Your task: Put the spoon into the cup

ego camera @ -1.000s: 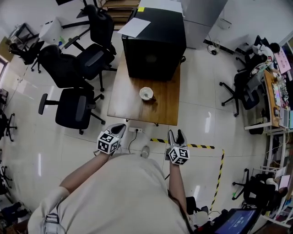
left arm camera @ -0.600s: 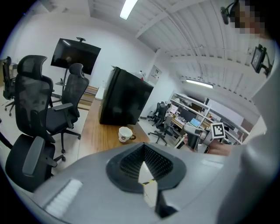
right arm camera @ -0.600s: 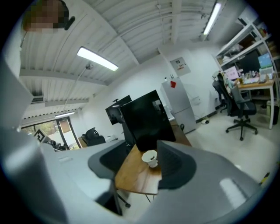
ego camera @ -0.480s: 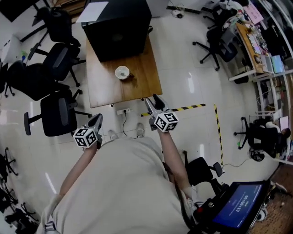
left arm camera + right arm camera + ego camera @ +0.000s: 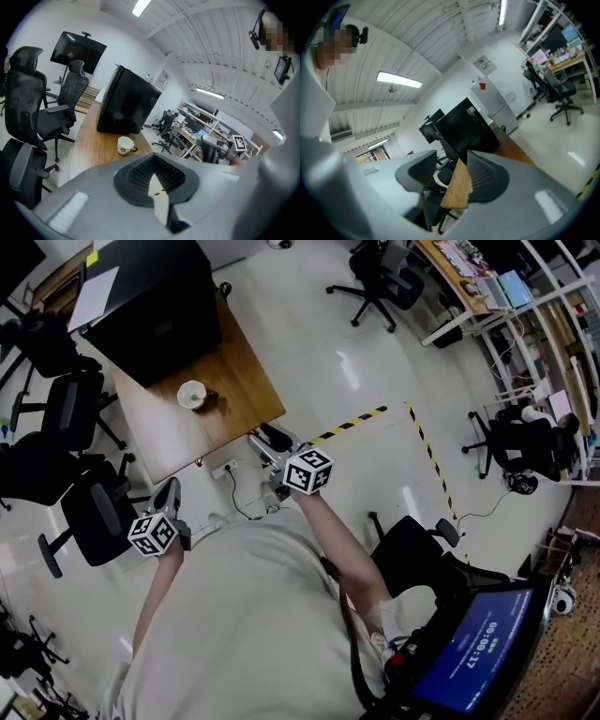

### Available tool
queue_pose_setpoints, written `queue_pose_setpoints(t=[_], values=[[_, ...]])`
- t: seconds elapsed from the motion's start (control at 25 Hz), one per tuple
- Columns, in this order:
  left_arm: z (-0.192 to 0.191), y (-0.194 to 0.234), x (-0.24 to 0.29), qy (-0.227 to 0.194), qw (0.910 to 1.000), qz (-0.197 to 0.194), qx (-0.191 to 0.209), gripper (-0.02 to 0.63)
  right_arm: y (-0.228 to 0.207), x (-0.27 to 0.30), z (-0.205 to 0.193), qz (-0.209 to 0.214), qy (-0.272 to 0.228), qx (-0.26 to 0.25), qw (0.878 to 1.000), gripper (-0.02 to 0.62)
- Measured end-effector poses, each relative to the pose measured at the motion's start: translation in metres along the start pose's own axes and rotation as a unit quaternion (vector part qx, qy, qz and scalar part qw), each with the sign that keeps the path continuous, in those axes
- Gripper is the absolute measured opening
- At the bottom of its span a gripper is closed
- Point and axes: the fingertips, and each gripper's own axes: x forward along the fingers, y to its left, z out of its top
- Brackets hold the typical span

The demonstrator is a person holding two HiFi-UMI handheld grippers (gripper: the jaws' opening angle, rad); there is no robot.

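Observation:
A white cup point(image 5: 191, 394) stands on the wooden table point(image 5: 239, 395) in front of a black box; the left gripper view shows the cup point(image 5: 124, 144) too. A small brown thing point(image 5: 134, 149) touches the cup's right side, too small to name. My right gripper point(image 5: 265, 439) hovers off the table's near corner. Its jaws point(image 5: 461, 164) are open, have just been closing, and hold nothing. My left gripper point(image 5: 170, 491) hangs over the floor short of the table, its tips point(image 5: 152, 161) together and empty.
A large black box point(image 5: 150, 306) with a paper sheet point(image 5: 94, 296) fills the table's far end. Office chairs point(image 5: 80, 409) crowd the table's left side. A power strip with cable point(image 5: 225, 470) and yellow-black tape point(image 5: 361, 423) lie on the floor. Another chair point(image 5: 412, 554) stands at my right.
The head view has swung, so the table now sits at the upper left. My right gripper has risen and come up to the table's near corner. The left gripper has drifted left and lower.

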Motion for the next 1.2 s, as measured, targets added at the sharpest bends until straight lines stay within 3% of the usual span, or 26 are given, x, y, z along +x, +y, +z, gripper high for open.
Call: queue_pose_setpoints(t=[0.16,0.28,0.52,0.76,1.2], values=[[-0.005,0.007,0.004,0.007,0.9998,0.015,-0.012,0.004,-0.005,0.001,0.006,0.005,0.002,0.015,1.0,0.186],[-0.006,0.009,0.002,0.003,0.9992,0.033,-0.021,0.003,-0.003,0.004,0.008,0.016,0.021,-0.004,1.0,0.115],[-0.012,-0.007,0.018,0.006,0.9989,0.043,-0.018,0.005,-0.015,-0.002,0.01,0.02,0.037,-0.03,0.999,0.077],[-0.012,-0.005,0.03,0.004,0.9979,0.061,-0.023,0.005,-0.038,0.009,-0.018,0.003,0.076,0.002,0.997,0.077],[-0.026,-0.005,0.018,0.015,0.9944,0.087,-0.059,0.005,-0.011,0.017,-0.034,0.06,0.1,0.004,0.993,0.075]])
